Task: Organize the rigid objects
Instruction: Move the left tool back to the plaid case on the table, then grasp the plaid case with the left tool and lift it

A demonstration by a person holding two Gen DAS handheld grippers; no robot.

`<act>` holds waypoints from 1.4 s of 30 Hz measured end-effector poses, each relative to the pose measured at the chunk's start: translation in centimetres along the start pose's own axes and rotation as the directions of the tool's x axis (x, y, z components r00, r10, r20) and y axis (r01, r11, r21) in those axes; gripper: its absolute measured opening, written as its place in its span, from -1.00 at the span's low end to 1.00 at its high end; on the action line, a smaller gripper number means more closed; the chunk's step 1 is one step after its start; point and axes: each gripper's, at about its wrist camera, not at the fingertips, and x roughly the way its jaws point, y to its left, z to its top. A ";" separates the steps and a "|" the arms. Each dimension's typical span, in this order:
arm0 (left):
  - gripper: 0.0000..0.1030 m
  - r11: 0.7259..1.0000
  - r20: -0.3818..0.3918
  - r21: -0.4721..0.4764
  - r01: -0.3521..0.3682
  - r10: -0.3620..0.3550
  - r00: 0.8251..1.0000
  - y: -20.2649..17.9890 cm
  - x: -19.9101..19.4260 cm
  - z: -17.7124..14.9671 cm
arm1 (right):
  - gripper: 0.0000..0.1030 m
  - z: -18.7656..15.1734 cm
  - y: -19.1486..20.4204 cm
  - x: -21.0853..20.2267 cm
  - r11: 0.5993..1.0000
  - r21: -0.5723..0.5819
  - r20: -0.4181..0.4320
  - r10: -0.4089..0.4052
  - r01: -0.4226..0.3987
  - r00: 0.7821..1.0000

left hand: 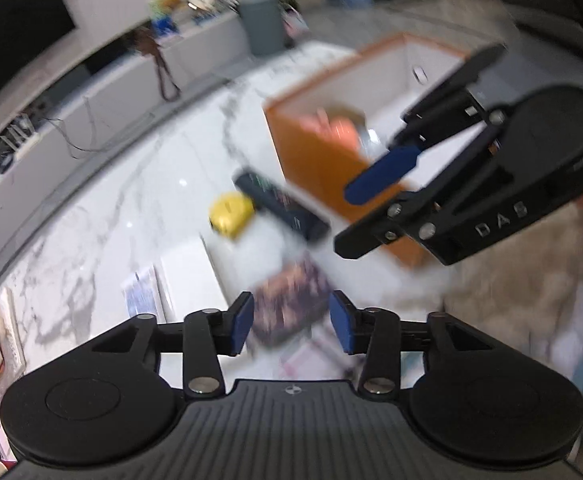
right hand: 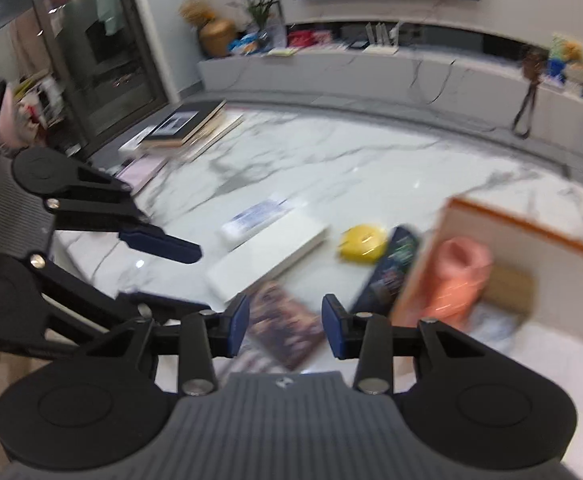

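Note:
An orange box (left hand: 311, 160) with a white inside stands on the marble table (left hand: 111, 200); a pink roll (right hand: 457, 276) lies in it. Beside it lie a dark flat case (left hand: 281, 202), a yellow tape measure (left hand: 230, 213), a white box (right hand: 267, 256) and a dark patterned booklet (left hand: 289, 304). My left gripper (left hand: 291, 324) is open and empty, just above the booklet. My right gripper (right hand: 284, 328) is open and empty, over the same booklet (right hand: 285, 328). The right gripper shows in the left wrist view (left hand: 371, 200) near the box's front.
A stack of books (right hand: 187, 124) lies at the table's far left corner. A low grey TV bench (right hand: 371, 68) with clutter runs behind the table. A beige rug (left hand: 531, 280) lies beside the table. Both views are blurred by motion.

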 end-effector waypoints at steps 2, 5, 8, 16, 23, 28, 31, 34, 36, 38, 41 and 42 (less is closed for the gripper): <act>0.17 0.999 -0.039 0.023 0.029 -0.028 0.999 0.3 0.5 -1.3 | -0.23 -0.9 1.2 1.2 1.000 0.021 -0.025 0.011 -0.010 1.000; 0.24 0.995 -0.086 0.057 0.081 -0.076 0.993 0.7 1.3 -2.6 | -0.27 -3.2 2.8 2.4 0.999 0.035 -0.037 -0.003 0.005 0.999; 0.50 0.985 -0.117 0.115 0.133 -0.119 0.986 0.4 2.4 -3.0 | -0.27 -5.3 3.5 3.7 0.998 0.048 -0.072 -0.028 0.031 0.997; 0.59 0.936 -0.248 0.262 0.234 -0.169 0.954 -0.4 8.2 -3.5 | -0.31 -8.6 2.7 7.0 0.991 0.077 -0.181 -0.090 0.105 0.979; 0.73 0.923 -0.277 0.254 0.290 -0.218 0.936 0.1 10.7 -3.7 | -0.30 -9.1 2.2 7.3 0.994 0.099 -0.144 -0.034 0.048 0.989; 0.68 0.933 -0.317 0.186 0.309 -0.241 0.917 0.3 11.5 -3.6 | -0.28 -9.1 2.0 7.2 0.992 0.126 -0.133 -0.006 0.023 0.991; 0.62 0.956 -0.351 0.091 0.280 -0.232 0.907 0.8 11.5 -3.6 | -0.29 -9.0 2.0 7.2 0.992 0.121 -0.129 -0.017 0.033 0.991; 0.60 0.976 -0.385 -0.053 0.210 -0.214 0.898 1.8 11.5 -3.9 | -0.31 -9.0 2.3 7.2 0.993 0.104 -0.138 -0.044 0.058 0.990; 0.59 0.975 -0.402 -0.156 0.159 -0.210 0.891 2.5 11.4 -4.3 | -0.34 -9.2 2.4 7.0 0.993 0.096 -0.141 -0.057 0.071 0.988; 0.60 0.964 -0.395 -0.225 0.141 -0.223 0.891 3.1 11.3 -4.5 | -0.36 -9.2 2.4 7.1 0.993 0.093 -0.145 -0.065 0.078 0.987; 0.63 0.971 -0.393 -0.213 0.110 -0.188 0.900 2.8 11.2 -4.8 | -0.57 -9.1 2.4 7.4 0.992 0.088 -0.136 -0.078 0.090 0.988; 0.71 0.976 -0.393 -0.193 0.101 -0.171 0.904 2.4 11.1 -4.8 | -0.62 -9.0 2.3 7.5 0.992 0.088 -0.133 -0.081 0.094 0.988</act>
